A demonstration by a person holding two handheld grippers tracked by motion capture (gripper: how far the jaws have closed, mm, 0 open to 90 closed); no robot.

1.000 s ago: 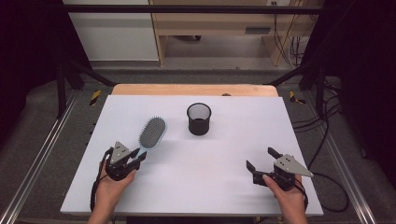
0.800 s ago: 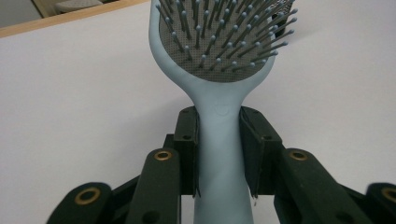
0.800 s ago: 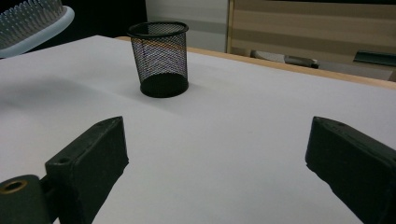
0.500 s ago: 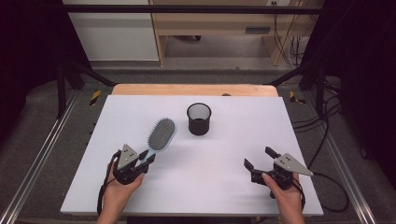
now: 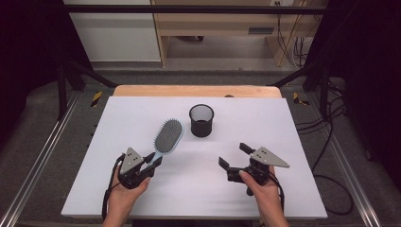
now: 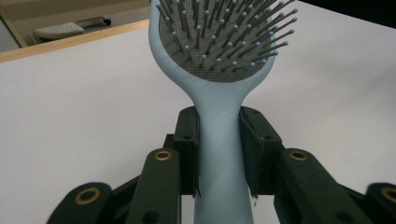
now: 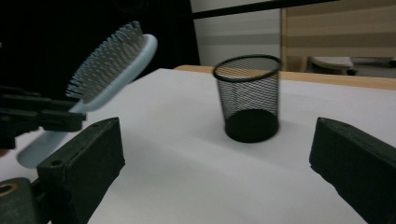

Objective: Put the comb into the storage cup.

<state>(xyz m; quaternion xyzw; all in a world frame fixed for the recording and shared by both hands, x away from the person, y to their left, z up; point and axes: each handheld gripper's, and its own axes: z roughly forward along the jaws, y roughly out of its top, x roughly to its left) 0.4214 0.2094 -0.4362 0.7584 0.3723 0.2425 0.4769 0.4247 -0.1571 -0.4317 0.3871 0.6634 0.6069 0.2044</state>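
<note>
The left gripper is clamped on the handle of a light blue hairbrush; in the left gripper view both pads press against the handle's sides. The brush is raised clear of the white table, its bristled head angled up and ahead of the jaws, bristles facing up.

The right gripper holds nothing. Its jaws have just been opening and stand wide apart with only bare table between them. In the right gripper view a black mesh cup stands upright directly ahead of them, well apart.

Step in hand: carrying the brush, judged to be toward the cup, which stands ahead of the left gripper and off to its right, beyond the brush head.

Next move: bring the brush over the cup's open rim and turn it upright so that one end can enter. The right gripper is placed to steady the cup's wall, if needed. The light cup could tip if the brush strikes its rim.

Surroundings: nothing lies on the table between the brush and the cup. A wooden edge runs beyond the cup at the table's far side.
</note>
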